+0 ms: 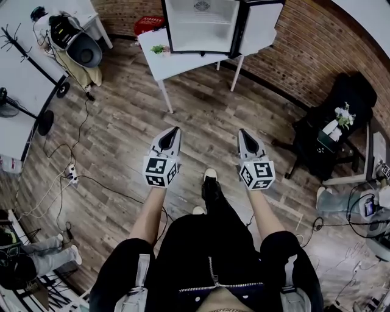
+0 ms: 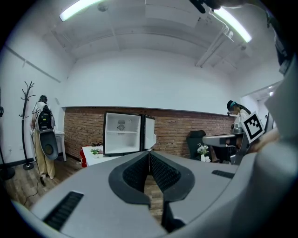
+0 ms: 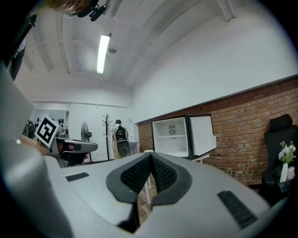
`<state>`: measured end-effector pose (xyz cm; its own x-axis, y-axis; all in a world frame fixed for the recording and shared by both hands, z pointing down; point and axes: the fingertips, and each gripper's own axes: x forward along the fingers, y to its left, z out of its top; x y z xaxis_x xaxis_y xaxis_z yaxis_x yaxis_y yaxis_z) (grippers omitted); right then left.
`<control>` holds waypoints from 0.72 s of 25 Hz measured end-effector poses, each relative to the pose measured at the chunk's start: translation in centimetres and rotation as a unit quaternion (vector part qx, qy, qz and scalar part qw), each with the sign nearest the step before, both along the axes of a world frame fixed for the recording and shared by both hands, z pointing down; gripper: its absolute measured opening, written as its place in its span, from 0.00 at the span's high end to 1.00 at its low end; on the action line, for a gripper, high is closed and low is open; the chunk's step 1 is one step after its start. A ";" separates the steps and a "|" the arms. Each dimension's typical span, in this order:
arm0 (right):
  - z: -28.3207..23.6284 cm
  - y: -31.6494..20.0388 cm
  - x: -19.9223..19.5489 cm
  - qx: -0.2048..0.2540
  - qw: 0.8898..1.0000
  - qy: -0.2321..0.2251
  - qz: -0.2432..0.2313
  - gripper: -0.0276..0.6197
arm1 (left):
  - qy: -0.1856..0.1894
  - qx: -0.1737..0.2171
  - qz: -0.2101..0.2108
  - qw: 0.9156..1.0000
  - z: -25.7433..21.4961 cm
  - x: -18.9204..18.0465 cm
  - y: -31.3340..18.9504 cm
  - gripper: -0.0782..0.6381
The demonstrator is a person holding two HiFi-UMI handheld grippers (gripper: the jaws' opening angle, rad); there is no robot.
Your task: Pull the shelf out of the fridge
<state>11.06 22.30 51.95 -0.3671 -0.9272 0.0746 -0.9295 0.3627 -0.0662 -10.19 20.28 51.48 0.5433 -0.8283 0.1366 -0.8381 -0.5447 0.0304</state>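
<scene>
On white table (image 1: 183,62) ahead: fridge (image 1: 201,24) door open, one shelf (image 2: 122,131) inside | my left gripper (image 1: 175,129) clenched empty | right gripper (image 1: 242,131) clenched empty

This looks like a lab or a work room, not a home. Plain white tables (image 1: 177,64) stand on a wood floor (image 1: 122,128) near a brick wall (image 1: 304,49). A power strip (image 1: 72,175) with loose cables lies on the floor, tube lamps (image 2: 79,8) light the ceiling, and a small fridge (image 1: 201,24) sits on one table.
</scene>
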 end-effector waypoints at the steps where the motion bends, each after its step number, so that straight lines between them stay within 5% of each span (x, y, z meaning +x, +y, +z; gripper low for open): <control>1: 0.0 -0.8 0.1 0.000 1.000 -0.001 -0.002 0.95 | -0.001 -0.001 -0.001 1.000 0.0 0.1 -0.8 0.86; 18: -1.2 -18.7 3.2 -0.002 0.999 -0.022 -0.047 0.95 | -0.013 -0.004 -0.038 0.999 -1.9 4.0 -16.5 0.86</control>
